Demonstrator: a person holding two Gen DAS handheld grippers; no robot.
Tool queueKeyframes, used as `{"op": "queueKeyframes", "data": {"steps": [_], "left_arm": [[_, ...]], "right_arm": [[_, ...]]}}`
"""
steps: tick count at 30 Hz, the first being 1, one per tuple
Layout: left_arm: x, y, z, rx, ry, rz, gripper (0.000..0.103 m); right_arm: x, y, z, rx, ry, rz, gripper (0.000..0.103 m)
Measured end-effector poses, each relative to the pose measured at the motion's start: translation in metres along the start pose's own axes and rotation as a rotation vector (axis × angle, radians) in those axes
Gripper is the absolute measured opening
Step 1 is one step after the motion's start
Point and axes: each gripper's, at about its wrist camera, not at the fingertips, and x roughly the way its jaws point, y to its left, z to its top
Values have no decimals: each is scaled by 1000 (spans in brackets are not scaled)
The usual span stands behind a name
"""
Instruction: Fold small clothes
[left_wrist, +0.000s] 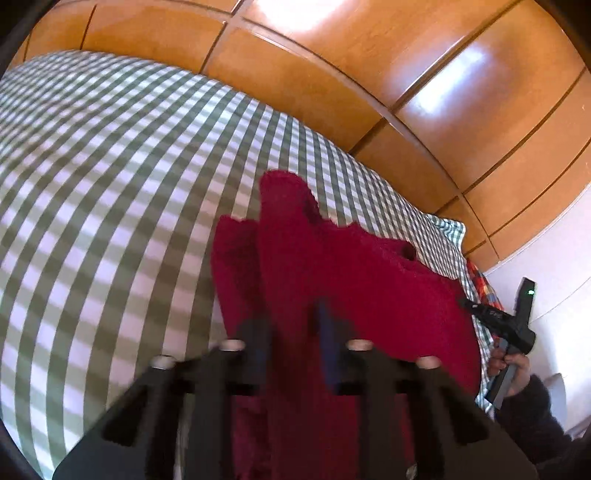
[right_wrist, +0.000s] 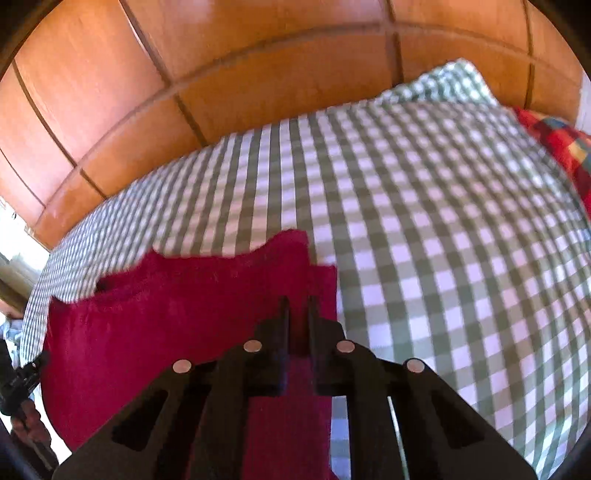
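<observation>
- Red fleecy garment (left_wrist: 332, 266) is hanging over the checked bedspread (left_wrist: 110, 184); my left gripper (left_wrist: 295, 325) is pinching its near edge.
- Red cloth again, in the right wrist view: my right gripper (right_wrist: 297, 314) is clamping its other corner.

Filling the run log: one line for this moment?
left claw: shut on red garment | right claw: shut on red garment | checked bedcover beneath
</observation>
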Motion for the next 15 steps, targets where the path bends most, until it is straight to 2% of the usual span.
{"op": "queueKeyframes", "data": {"steps": [2, 4, 7, 10, 11, 12, 15], "left_arm": [[2, 1, 1, 5, -10, 32, 9], [17, 9, 0, -17, 33, 101, 9], [26, 13, -2, -49, 54, 124, 10], [16, 7, 3, -77, 37, 153, 13], [10, 3, 5, -62, 16, 177, 13], [3, -6, 8, -29, -19, 205, 13], [-12, -35, 10, 79, -107, 233, 13]], "right_arm": [[-2, -5, -3, 7, -26, -43, 7], [17, -9, -10, -3, 32, -72, 7], [30, -8, -16, -14, 44, -80, 10], [26, -14, -16, 10, 34, -95, 28], [23, -17, -17, 16, 29, -106, 40], [16, -21, -16, 19, 17, -116, 45], [-14, -19, -16, -10, -67, -180, 47]]}}
